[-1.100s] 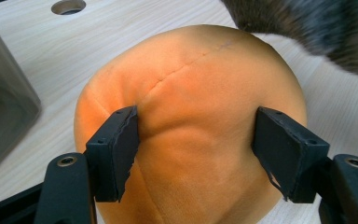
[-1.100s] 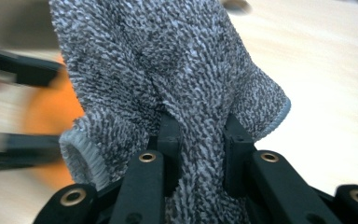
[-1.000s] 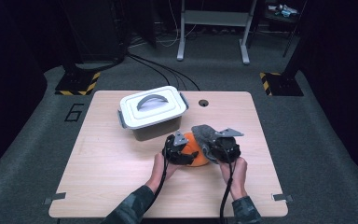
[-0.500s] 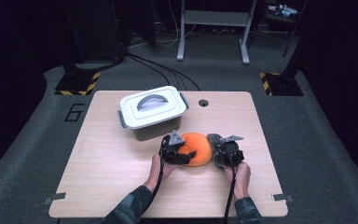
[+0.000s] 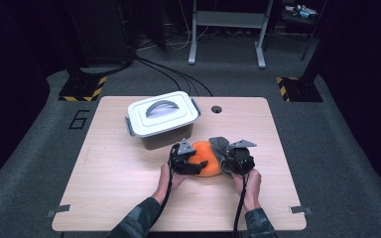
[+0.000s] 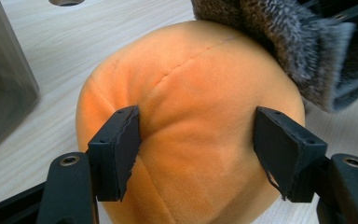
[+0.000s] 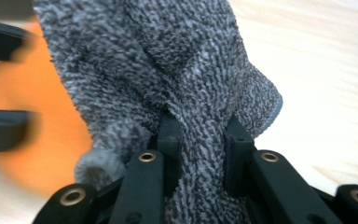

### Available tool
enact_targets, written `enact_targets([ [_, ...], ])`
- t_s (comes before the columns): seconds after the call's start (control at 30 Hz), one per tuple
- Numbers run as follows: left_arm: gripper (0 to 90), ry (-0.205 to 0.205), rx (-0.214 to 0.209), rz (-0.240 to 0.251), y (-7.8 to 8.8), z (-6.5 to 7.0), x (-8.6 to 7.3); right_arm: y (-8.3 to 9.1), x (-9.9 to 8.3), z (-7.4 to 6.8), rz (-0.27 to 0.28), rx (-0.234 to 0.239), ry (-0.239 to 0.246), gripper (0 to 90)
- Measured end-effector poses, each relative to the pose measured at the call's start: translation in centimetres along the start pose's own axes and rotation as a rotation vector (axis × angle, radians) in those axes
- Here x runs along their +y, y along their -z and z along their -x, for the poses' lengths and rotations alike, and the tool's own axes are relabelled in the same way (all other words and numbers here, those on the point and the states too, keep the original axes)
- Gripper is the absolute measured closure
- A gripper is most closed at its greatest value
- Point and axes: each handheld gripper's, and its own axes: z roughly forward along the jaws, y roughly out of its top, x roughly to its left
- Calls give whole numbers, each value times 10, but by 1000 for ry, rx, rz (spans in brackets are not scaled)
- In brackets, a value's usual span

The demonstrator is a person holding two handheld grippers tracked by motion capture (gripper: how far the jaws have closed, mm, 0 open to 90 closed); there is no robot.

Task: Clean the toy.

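Now: orange plush held from two sides on the desk

Now the light wooden desk [image 5: 109,188] stands on a grey carpet floor [image 5: 25,163] in a dark room. Black cables [image 5: 171,74] run over the floor behind it, and a white metal frame [image 5: 226,29] stands further back. Two yellow-black striped marks [image 5: 82,89] lie on the floor at both sides.

On the far left part of the desk there is a white box [image 5: 162,121] with a closed lid and a grey handle. A small round hole [image 5: 216,109] is in the desk just beside it. The box is near the plush, directly behind the left gripper.

The orange plush [image 5: 206,158] lies on the desk near its middle, between the two grippers. A grey knitted cloth [image 5: 220,146] sits on its right side, touching it.

Both forearms come from the near edge, with the hands low over the desk. The left gripper [image 6: 196,149] points at the plush and its fingers [image 6: 121,149] press into the orange body from both sides. The right gripper [image 7: 200,140] has its fingers [image 7: 170,140] clamped together on a fold of the grey cloth.
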Motion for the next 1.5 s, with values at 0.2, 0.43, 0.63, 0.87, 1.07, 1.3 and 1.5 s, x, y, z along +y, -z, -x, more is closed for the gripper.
enact_targets([
  [0.2, 325, 9, -7, 6, 1, -2, -2, -25, -13, 17, -113, -55, -29, 731],
  [0.43, 327, 29, -13, 16, 1, -3, -4, 4, 2, 22, -38, -97, -37, 728],
  [0.63, 328, 29, -19, 15, 2, -4, -5, 8, 13, -6, -5, -36, 43, 728],
  [0.87, 330, 8, -17, 14, 1, -3, -5, -18, -5, 11, -101, -84, -10, 728],
  [1.07, 331, 28, -19, 19, 1, -3, -5, -7, -4, 21, -91, -97, -22, 725],
  [1.3, 331, 22, -19, 15, 1, -2, -4, 22, 23, -11, 24, -3, 52, 724],
  [1.5, 329, -14, -26, 19, 3, 1, -1, 1, 12, -11, -21, -29, 64, 728],
])
